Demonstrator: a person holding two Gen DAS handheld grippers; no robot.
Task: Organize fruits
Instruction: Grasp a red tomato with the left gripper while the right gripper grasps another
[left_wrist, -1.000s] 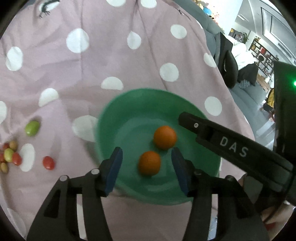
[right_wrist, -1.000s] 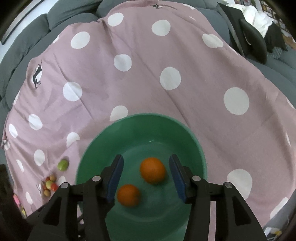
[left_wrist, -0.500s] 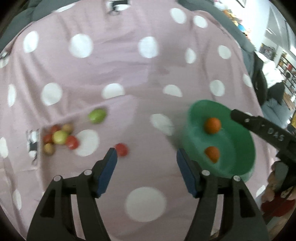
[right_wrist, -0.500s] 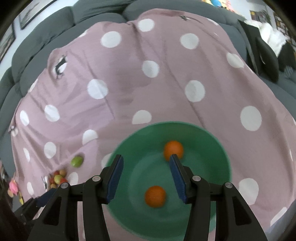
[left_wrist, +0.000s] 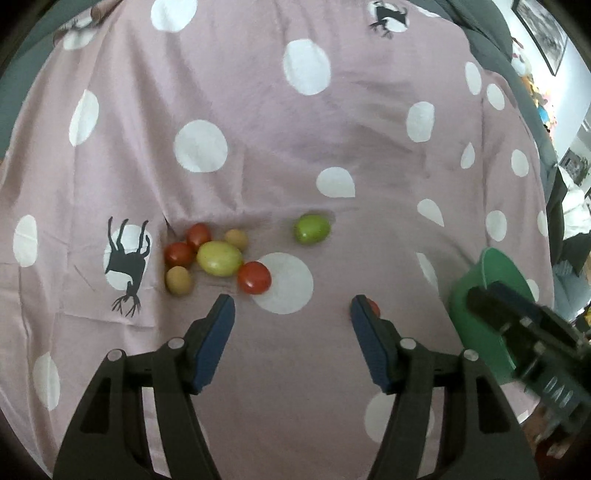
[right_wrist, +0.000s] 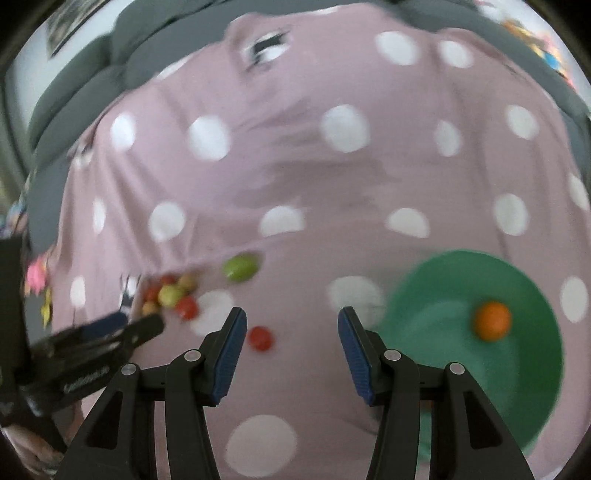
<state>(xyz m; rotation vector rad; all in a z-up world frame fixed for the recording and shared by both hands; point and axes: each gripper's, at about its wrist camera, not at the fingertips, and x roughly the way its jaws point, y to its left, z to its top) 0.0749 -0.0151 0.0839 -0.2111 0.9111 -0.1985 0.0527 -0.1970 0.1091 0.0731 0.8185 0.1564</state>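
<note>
Polka-dot pink cloth (left_wrist: 258, 177) over grey sofa (right_wrist: 92, 77)

The left gripper (left_wrist: 291, 308), jaws spread and empty, no longer hangs over the round green plastic bowl (left_wrist: 476, 295); it has swung left across the pink polka-dot cloth (left_wrist: 258, 155) and now faces the cluster of small red, yellow and tan fruits (left_wrist: 214, 254). The right gripper (right_wrist: 290, 325) has also drifted left, so the bowl sits off to its right with only one orange fruit (right_wrist: 493, 320) showing.
</note>
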